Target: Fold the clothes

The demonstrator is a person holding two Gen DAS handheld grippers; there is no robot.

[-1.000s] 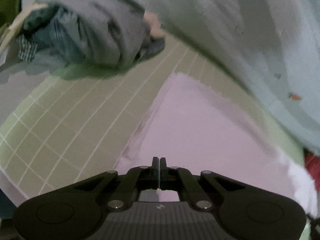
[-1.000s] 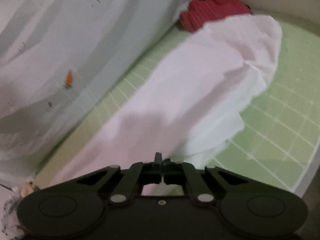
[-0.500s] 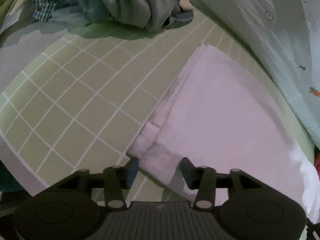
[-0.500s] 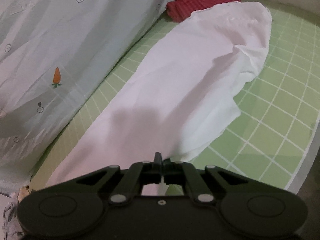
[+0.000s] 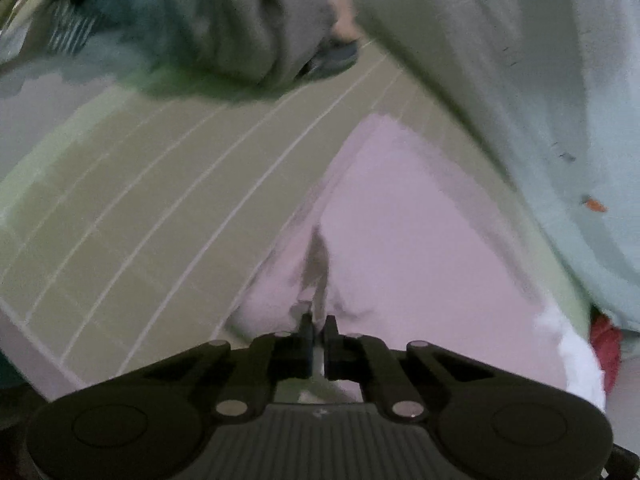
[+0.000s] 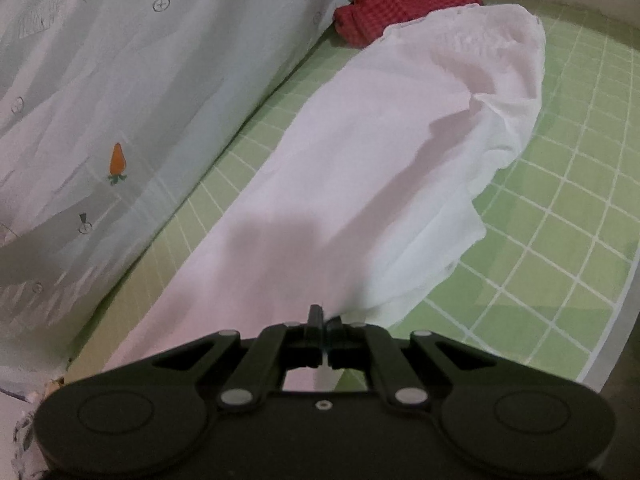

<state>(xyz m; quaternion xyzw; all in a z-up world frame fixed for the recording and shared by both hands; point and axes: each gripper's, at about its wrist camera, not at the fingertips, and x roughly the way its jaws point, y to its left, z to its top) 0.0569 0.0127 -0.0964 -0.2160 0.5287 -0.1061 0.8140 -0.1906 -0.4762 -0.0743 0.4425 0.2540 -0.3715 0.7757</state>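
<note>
I have both tongs pinching the white garment (image 6: 384, 184): the left tongs (image 5: 318, 330) are pressed together on a puckered bit of its edge, the right tongs (image 6: 322, 322) closed on cloth at its near end. The garment lies stretched along the green grid mat (image 6: 560, 248) on the desk, 1 layer lapped over another at the far end, just beside a pale printed shirt (image 6: 120, 100); a red cloth (image 6: 400, 0) sits past it.

I judge this a fold in hand on the white piece, with 2 grips set for carrying an edge across. The next move calls for lifting both grips together, level, keeping the cloth taut so it lands square.

Both tongs sit low, near the mat, pointing along the garment. The left view is blurred, and a grey heap of clothes (image 5: 224, 28) lies beyond.
</note>
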